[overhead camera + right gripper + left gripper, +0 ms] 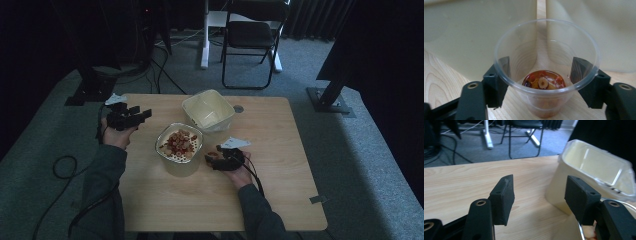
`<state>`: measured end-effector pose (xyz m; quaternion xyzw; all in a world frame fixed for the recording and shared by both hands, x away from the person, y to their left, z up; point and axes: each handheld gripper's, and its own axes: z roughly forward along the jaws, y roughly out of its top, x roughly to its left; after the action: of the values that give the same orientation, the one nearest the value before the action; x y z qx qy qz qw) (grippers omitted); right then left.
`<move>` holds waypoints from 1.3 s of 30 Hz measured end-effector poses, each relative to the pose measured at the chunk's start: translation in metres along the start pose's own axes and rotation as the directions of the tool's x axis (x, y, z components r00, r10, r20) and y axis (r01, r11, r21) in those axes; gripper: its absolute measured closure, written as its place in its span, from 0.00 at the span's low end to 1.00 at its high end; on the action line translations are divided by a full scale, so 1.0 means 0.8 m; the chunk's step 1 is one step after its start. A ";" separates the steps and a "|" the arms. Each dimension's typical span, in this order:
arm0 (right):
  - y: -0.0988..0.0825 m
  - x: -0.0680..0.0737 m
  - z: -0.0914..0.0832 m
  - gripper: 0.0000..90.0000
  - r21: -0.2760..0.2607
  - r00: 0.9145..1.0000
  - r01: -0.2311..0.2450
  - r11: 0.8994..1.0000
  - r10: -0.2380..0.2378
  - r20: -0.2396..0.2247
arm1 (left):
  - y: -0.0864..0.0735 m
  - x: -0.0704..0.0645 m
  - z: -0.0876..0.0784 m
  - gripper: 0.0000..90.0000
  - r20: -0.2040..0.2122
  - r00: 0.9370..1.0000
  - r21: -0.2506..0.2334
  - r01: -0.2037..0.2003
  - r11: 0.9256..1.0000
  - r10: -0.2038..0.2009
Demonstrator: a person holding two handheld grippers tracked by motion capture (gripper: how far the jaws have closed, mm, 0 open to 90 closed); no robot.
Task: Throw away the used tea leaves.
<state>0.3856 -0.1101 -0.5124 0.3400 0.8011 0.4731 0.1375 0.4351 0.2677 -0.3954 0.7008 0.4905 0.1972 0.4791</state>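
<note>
Now clamping a clear plastic cup (546, 67) upright in the right hand-held gripper (220, 160), nearest, at four o'clock of the dried-fruit tub (179, 146); left hand-held gripper (134, 117) open, empty.

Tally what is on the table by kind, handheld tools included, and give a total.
Cream tubs: 2, one empty, one holding snack mix
Clear plastic cup: 1
Handheld tools: 2, left tool, right tool
Total: 5

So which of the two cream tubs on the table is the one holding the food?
The nearer tub, beside the right gripper, holds reddish-brown pieces. The farther tub is empty.
</note>
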 end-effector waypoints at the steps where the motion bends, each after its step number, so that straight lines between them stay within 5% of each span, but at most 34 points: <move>1: 0.003 0.000 -0.004 0.38 -0.004 1.000 0.004 1.000 -0.004 0.002 | 0.000 -0.001 0.000 0.44 0.008 1.000 -0.001 -0.005 1.000 0.005; 7: 0.034 -0.004 -0.038 0.39 -0.054 0.999 0.024 0.998 -0.022 0.035 | 0.002 -0.007 0.000 0.41 0.027 0.999 -0.015 -0.025 1.000 0.025; 13: 0.097 -0.010 -0.083 0.39 -0.104 0.998 0.048 0.993 -0.043 0.046 | 0.006 -0.023 0.002 0.39 0.049 0.997 -0.027 -0.065 0.998 0.066; 20: 0.165 -0.014 -0.095 0.39 -0.148 0.997 0.069 0.987 -0.064 0.037 | 0.011 -0.051 0.012 0.32 0.095 0.982 -0.048 -0.157 0.986 0.162; 25: 0.200 -0.014 -0.085 0.39 -0.160 0.998 0.067 0.985 -0.063 0.024 | 0.013 -0.077 0.019 0.29 0.114 0.959 -0.057 -0.254 0.965 0.259; 29: 0.225 -0.012 -0.067 0.39 -0.154 0.999 0.049 0.987 -0.049 0.004 | 0.014 -0.092 0.025 0.28 0.129 0.946 -0.080 -0.289 0.954 0.297; 37: 0.267 0.014 -0.032 0.39 -0.134 0.996 0.070 0.989 -0.077 -0.046 | 0.013 -0.112 0.037 0.28 0.182 0.909 -0.106 -0.362 0.926 0.376; 39: 0.270 0.017 -0.030 0.39 -0.131 0.995 0.075 0.989 -0.082 -0.048 | 0.013 -0.113 0.038 0.28 0.183 0.908 -0.110 -0.362 0.926 0.377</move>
<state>0.4523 -0.0474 -0.3146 0.2860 0.7850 0.5270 0.1560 0.4230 0.1730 -0.3830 0.7792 0.2904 0.2303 0.5055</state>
